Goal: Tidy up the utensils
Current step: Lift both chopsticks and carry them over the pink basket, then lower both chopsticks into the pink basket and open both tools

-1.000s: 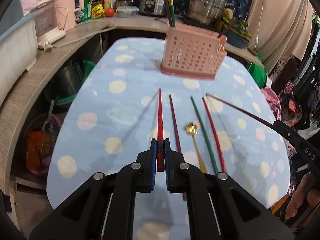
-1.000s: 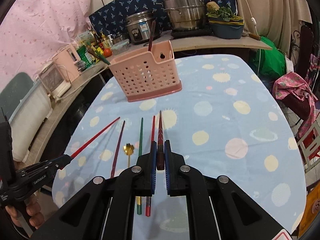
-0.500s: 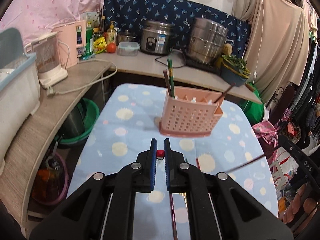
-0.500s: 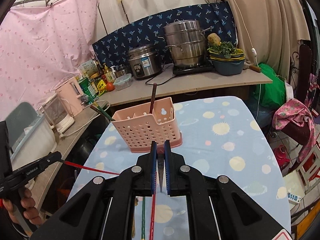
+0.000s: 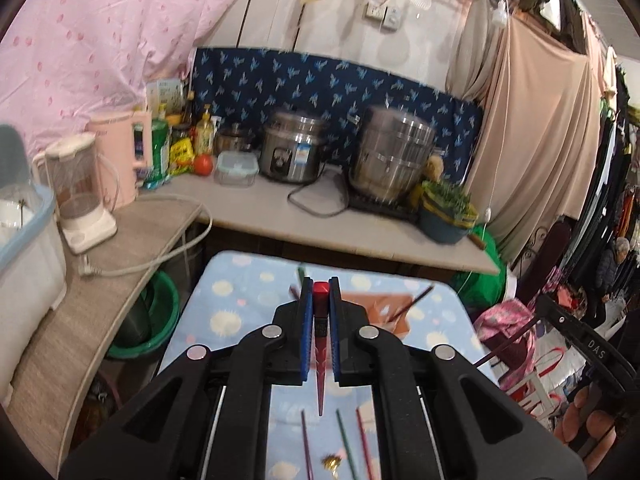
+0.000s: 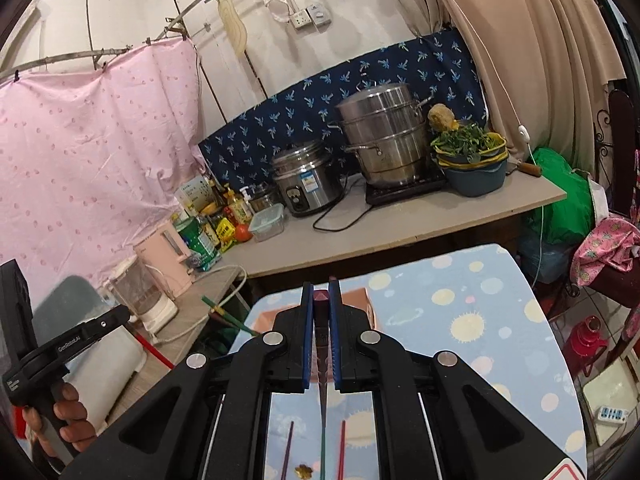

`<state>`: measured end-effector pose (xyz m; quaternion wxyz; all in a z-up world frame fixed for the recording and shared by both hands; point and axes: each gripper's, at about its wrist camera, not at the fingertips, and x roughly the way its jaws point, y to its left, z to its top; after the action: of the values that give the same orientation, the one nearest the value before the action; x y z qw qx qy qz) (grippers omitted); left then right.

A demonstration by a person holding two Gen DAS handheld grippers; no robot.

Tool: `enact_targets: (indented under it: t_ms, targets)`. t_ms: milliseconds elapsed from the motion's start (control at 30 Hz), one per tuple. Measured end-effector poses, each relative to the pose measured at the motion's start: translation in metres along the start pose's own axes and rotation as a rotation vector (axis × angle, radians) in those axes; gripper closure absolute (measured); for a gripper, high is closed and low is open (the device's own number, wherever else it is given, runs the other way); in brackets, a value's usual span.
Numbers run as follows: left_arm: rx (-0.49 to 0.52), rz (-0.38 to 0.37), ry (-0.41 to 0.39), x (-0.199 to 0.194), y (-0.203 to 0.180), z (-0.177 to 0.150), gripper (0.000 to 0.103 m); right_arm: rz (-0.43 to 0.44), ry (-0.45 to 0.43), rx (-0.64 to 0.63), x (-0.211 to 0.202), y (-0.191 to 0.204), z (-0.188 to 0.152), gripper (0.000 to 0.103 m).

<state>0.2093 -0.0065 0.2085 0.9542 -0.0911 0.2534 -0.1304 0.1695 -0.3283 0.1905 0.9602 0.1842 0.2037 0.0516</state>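
My left gripper (image 5: 320,285) is shut on a red chopstick (image 5: 320,364), thick end up between the pads and thin tip hanging down over the table. My right gripper (image 6: 321,286) is shut the same way on a dark maroon chopstick (image 6: 322,384). The pink slotted utensil basket (image 5: 384,306) stands on the table beyond, mostly hidden behind the fingers; it holds a few chopsticks (image 6: 224,314). Three more chopsticks (image 5: 345,446) and a gold spoon (image 5: 331,460) lie on the spotted blue tablecloth (image 6: 472,320) under both grippers. Each wrist view catches the other gripper at its edge.
A grey counter (image 5: 256,216) wraps around the far and left sides of the table with a rice cooker (image 5: 294,152), a steel steamer pot (image 6: 380,136), a basin of greens (image 6: 472,160), bottles and a blender (image 5: 82,196). A green basin (image 5: 154,320) stands on the floor left of the table.
Both grippers have risen well above the table and tilted up, each lifting its chopstick off the cloth. The basket has dropped low in both views, behind the fingers.
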Motion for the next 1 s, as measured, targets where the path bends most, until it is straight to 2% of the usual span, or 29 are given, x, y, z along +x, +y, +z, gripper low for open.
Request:
enact_targets:
  t_ms: [200, 433, 567, 800, 1000]
  targets:
    - [0.007, -0.002, -0.090, 0.011, -0.014, 0.048, 0.096, 0.037, -0.068, 0.033, 0.021, 0.008, 0.046, 0.096]
    - [0.011, 0.017, -0.154, 0.044, -0.021, 0.081, 0.096, 0.033, -0.078, 0.032, 0.062, 0.017, 0.075, 0.096]
    - [0.018, 0.025, -0.133, 0.067, -0.022, 0.082, 0.096, 0.017, -0.036, 0.026, 0.089, 0.014, 0.073, 0.096]
    - [0.014, 0.042, -0.049, 0.110, -0.017, 0.060, 0.096, -0.014, 0.059, 0.018, 0.130, 0.002, 0.049, 0.096]
    - [0.012, 0.050, -0.003, 0.131, -0.015, 0.048, 0.096, -0.036, 0.118, 0.004, 0.153, -0.004, 0.032, 0.096]
